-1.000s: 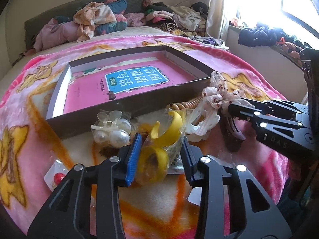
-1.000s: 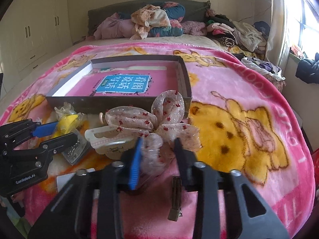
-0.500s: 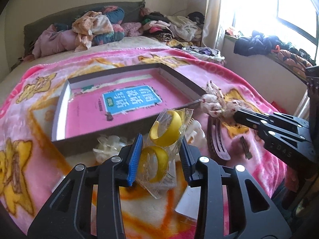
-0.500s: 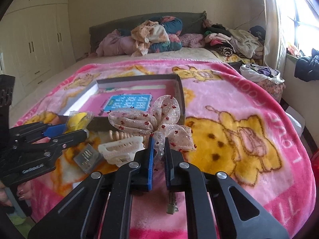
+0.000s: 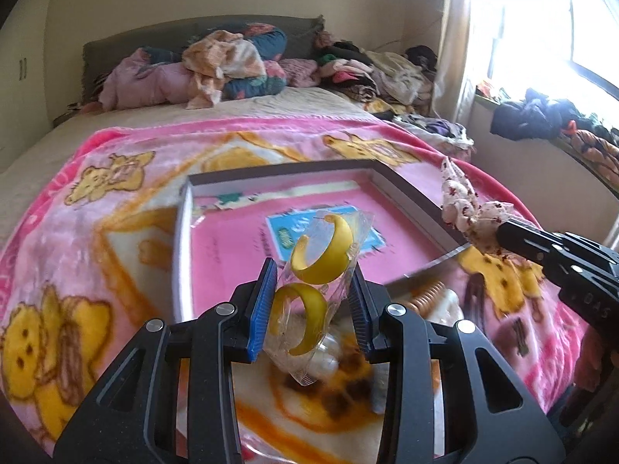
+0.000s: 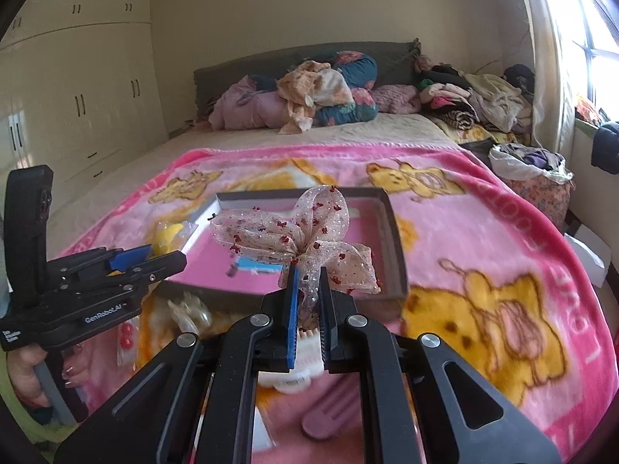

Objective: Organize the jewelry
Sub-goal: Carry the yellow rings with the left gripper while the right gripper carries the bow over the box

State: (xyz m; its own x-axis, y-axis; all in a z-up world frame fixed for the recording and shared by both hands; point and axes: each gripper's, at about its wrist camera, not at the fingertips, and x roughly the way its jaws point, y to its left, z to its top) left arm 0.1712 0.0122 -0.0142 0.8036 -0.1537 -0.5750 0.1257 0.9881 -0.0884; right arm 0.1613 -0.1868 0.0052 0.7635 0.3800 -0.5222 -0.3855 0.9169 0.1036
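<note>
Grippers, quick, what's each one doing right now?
Left gripper: closed on the clear packet of yellow earrings.
Right gripper: closed on the sheer bow.

Plastic and gauze in my jaws

Glossy yellow earrings (image 5: pixel 323 249) in crinkly clear film – sheer, sequinned bow (image 6: pixel 294 234) – over plush fleece blanket (image 6: pixel 483 232).

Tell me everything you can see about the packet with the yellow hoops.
The packet is a clear, crinkly plastic bag holding two glossy yellow open hoop earrings, one above the other. It stands roughly upright, pinched between the left gripper pads, lifted off the pink blanket just in front of the shallow box.
</note>
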